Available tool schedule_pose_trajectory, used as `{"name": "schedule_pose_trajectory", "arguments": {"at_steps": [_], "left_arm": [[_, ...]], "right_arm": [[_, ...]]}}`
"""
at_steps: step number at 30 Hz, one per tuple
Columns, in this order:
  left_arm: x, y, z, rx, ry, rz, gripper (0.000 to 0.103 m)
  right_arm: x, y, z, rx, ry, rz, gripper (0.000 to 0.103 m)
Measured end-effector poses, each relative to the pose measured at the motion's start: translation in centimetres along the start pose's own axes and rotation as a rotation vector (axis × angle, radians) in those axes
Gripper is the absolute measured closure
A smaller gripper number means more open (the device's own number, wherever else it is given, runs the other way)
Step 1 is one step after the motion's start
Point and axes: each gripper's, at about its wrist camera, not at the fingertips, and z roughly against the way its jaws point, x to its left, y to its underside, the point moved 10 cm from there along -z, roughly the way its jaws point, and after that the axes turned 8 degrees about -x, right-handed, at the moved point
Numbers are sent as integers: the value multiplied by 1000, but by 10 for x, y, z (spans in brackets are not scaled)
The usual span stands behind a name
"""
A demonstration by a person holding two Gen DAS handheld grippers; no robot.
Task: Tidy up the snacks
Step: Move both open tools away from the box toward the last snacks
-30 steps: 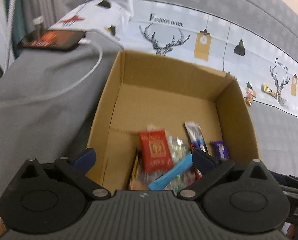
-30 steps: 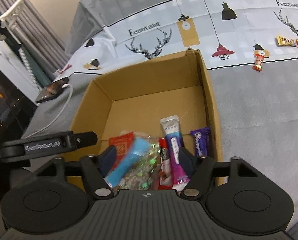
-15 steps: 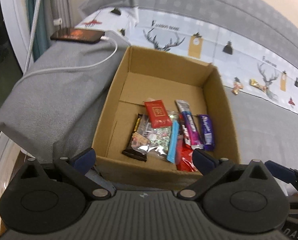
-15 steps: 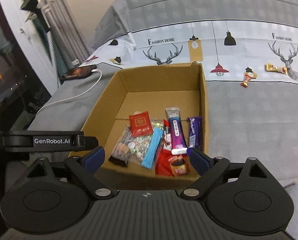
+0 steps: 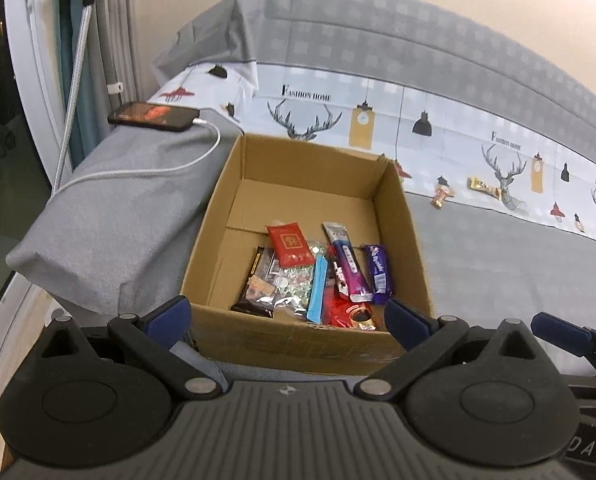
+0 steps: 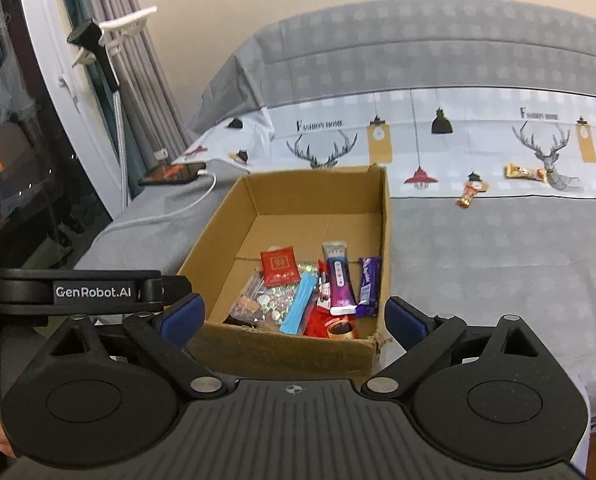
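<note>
An open cardboard box [image 5: 402,216] [image 6: 214,240] sits on the bed. In its near half lie several snacks: a red packet [image 5: 290,243] [image 6: 280,266], a light blue bar [image 5: 318,288] [image 6: 300,302], a purple-pink bar [image 5: 348,260] [image 6: 339,276], a purple chocolate bar [image 5: 379,274] [image 6: 367,286], a red coffee sachet [image 5: 348,314] [image 6: 332,324] and a clear candy bag [image 5: 294,280]. Two wrapped snacks lie loose on the bedsheet: a small candy [image 5: 442,197] [image 6: 471,193] and a gold bar [image 5: 485,188] [image 6: 524,172]. My left gripper [image 5: 288,316] and right gripper [image 6: 294,316] are open and empty, held before the box's near wall.
A phone [image 5: 154,115] [image 6: 172,173] on a white charging cable [image 5: 146,170] lies on the grey cover left of the box. A window frame and curtain [image 6: 98,100] stand at the left. The bed's left edge drops off beside the box.
Both grippers have pulled back and up from over the box's contents to in front of its near wall. Both stayed open and empty. The snacks have not moved.
</note>
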Motion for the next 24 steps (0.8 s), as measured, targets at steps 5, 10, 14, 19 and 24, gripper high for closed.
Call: {"name": "schedule_pose_trajectory", "arguments": {"at_steps": [5, 10, 14, 19, 24], "left_arm": [[-7, -2, 8, -14, 12, -6, 0], [-19, -3, 16, -32, 36, -30, 0], [-23, -2, 22, -46, 44, -46, 0], [-19, -4, 27, -55, 35, -33, 0], [-23, -4, 29, -53, 31, -45, 0]], "right_arm": [[-4, -2, 15, -29, 18, -9, 5], [-9, -5, 33, -79, 41, 3, 3], [-13, -4, 39, -87, 52, -8, 3], [-10, -5, 44, -99, 49, -2, 3], [-11, -5, 48, -113, 42, -7, 2]]}}
